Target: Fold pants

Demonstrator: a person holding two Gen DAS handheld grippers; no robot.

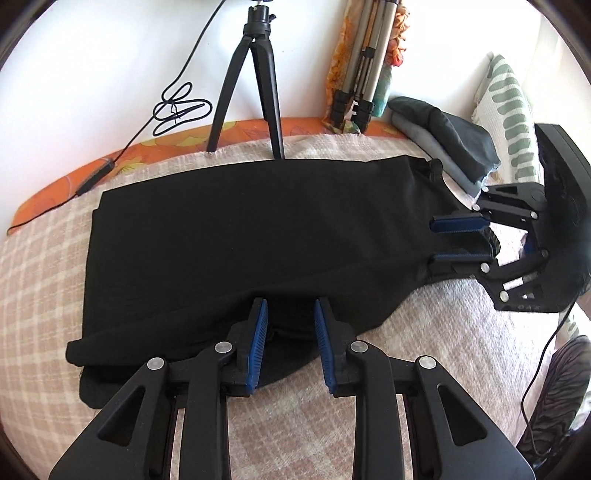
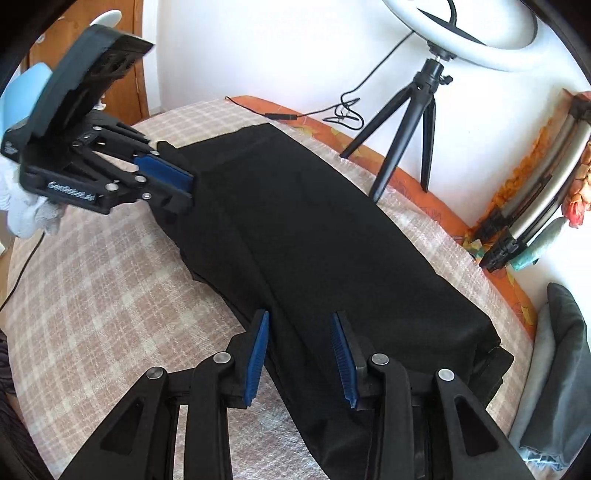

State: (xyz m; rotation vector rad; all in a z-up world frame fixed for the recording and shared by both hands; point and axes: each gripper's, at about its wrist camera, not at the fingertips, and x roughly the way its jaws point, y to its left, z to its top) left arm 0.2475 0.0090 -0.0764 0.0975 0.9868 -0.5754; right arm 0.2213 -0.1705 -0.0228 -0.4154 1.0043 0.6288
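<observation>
The black pants (image 1: 251, 236) lay spread lengthwise on the bed (image 1: 44, 266), which was covered by a pink-and-white checked blanket, with one long edge running near the wall side and the other toward the person. The left gripper (image 1: 290, 317) was positioned at the near long edge of the pants, its jaws parted with black fabric lying between the two blue pads; the pads were not closed on the cloth. The right gripper (image 2: 301, 332) was positioned at one end of the pants, its jaws likewise spread wide with fabric lying between and beneath them, and nothing clamped. In the right wrist view the left gripper (image 2: 173, 184) appeared at the far end of the garment, held by a white-gloved hand (image 2: 26, 210). A small black tripod (image 1: 255, 81) stood on the bed just beyond the far edge of the pants, carrying a ring light (image 2: 465, 33). A stack of folded garments (image 1: 447, 136) sat near the corner of the bed, well apart from the left gripper.
</observation>
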